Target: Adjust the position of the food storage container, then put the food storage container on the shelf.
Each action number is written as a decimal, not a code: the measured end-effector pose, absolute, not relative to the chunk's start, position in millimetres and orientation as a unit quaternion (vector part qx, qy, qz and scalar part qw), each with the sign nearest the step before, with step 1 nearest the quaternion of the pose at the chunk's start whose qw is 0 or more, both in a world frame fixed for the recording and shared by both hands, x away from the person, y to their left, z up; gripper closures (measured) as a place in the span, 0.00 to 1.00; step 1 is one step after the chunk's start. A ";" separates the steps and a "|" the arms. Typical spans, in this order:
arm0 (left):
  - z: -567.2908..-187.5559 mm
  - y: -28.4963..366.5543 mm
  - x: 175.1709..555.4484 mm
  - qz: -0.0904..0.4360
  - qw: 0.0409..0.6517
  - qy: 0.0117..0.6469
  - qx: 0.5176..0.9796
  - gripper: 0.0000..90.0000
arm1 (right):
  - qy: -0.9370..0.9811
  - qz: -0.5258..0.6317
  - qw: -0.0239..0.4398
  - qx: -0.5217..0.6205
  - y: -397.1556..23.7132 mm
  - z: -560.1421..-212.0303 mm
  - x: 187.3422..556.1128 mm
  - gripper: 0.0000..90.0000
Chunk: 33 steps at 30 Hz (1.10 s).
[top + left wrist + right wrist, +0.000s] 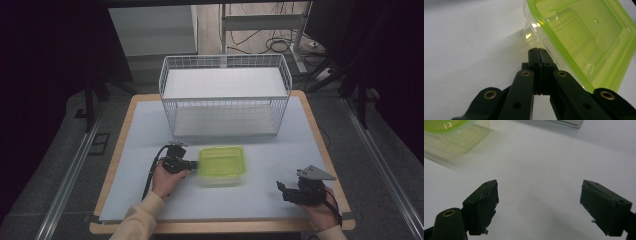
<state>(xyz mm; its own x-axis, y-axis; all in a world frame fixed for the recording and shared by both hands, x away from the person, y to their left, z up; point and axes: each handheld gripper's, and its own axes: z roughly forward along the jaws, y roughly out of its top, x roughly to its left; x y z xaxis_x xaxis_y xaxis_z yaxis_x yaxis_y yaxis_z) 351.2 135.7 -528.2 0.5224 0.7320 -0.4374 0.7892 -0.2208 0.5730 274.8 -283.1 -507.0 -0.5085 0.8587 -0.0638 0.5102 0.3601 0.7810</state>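
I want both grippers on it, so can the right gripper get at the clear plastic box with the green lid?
Probably yes: the right gripper stands open, with bare table between it and the clear plastic box with the green lid.

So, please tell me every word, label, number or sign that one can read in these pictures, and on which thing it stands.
No readable text in any view.
The green box has only moulded shapes on its lid, no letters.
The wire basket, the table and both claws, left and right, carry no label or number.
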 end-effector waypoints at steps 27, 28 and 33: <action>-490.6 181.0 318.8 0.016 0.457 0.492 0.741 0.46 | 0.776 0.411 0.216 0.428 -281.5 -504.0 275.1 0.18; -490.1 180.2 318.7 0.013 0.456 0.492 0.742 0.45 | 0.774 0.415 0.208 0.430 -281.3 -503.3 276.0 0.19; -486.8 181.3 321.4 -0.003 0.462 0.498 0.734 0.40 | 0.774 0.426 0.176 0.433 -277.3 -494.6 283.7 0.24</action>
